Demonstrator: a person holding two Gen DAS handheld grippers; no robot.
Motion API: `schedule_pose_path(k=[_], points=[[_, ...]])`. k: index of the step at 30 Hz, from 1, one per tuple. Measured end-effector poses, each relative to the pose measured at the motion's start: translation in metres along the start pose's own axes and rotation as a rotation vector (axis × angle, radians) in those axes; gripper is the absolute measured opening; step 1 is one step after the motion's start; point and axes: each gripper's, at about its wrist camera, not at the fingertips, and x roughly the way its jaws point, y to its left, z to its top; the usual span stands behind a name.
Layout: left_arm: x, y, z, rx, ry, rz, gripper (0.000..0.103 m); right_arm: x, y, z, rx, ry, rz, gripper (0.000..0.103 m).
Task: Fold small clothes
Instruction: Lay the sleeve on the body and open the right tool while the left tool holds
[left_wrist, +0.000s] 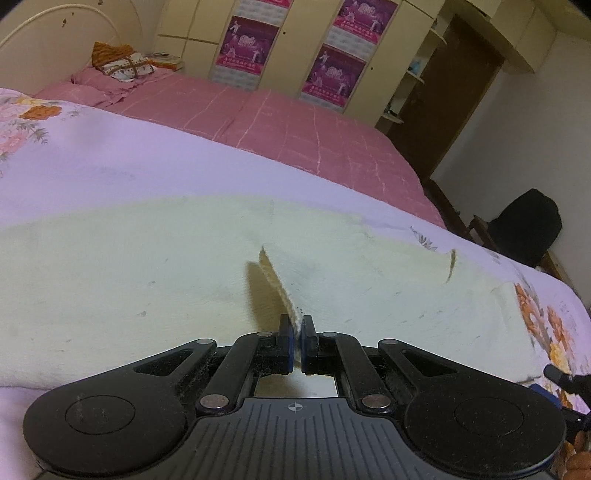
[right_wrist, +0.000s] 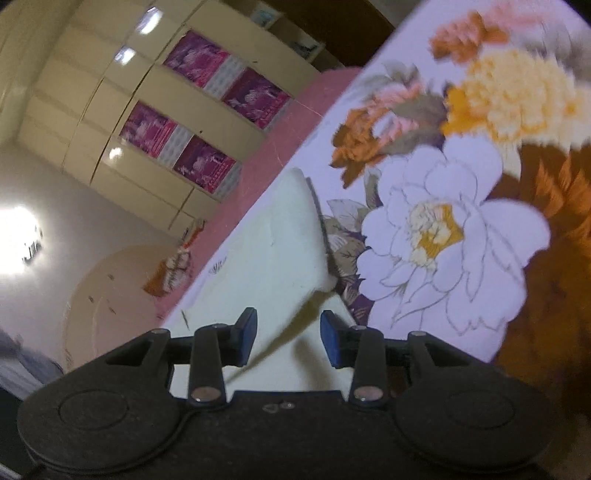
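Bedroom: we worked on a bed covered with a lilac floral sheet (left_wrist: 110, 155), with a pink checked bedspread (left_wrist: 295, 125) behind it and a cream wardrobe (left_wrist: 288, 48) along the far wall.
Garment: a small cream knitted cloth (left_wrist: 129, 266) lay spread flat on the floral sheet, taking most of the near part of the left wrist view.
Left gripper (left_wrist: 297, 345): its jaws were together and clamped on a raised edge of the cream cloth, which stood up as a thin flap between the blue pads.
Right gripper (right_wrist: 288, 341): its jaws stood apart with nothing pressed between them; a lifted corner of the cloth (right_wrist: 288, 236) lay just in front and partly between the fingers.
Step in hand: we judged that the second hand was taking its hold before the fold was carried over.
How to do it well: we thought the right jaws should close only on the top layer, near the corner, and not catch the sheet under it.
Care: both holds should rise together and stay level, so that the edge did not twist.
Risk: the knit looked soft, so a shallow pinch could slip out.
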Motion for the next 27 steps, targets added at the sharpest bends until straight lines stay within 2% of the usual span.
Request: schedule_pose_path(k=[6,16,19,22,24,27], points=[[0.000,0.009,0.001,-0.005,-0.006,-0.004,0.003,0.013,-0.021,0.011,0.169,-0.005,0.075,0.038],[0.004,0.016,0.007,-0.007,-0.008,0.009,0.003,0.010,-0.045,0.018,0.313,-0.015,0.154,0.038],[0.006,0.017,0.006,-0.004,0.003,0.010,0.003,0.015,-0.047,0.021,0.314,-0.009,0.145,0.034],[0.007,0.017,0.004,-0.001,0.008,0.012,0.003,0.020,-0.040,0.025,0.261,-0.001,0.115,0.030],[0.008,0.017,0.004,-0.001,0.010,0.012,0.003,0.021,-0.037,0.025,0.220,0.004,0.085,0.011],[0.002,0.013,0.004,0.002,-0.009,0.001,0.003,0.019,-0.035,0.025,0.158,0.000,0.047,0.009]])
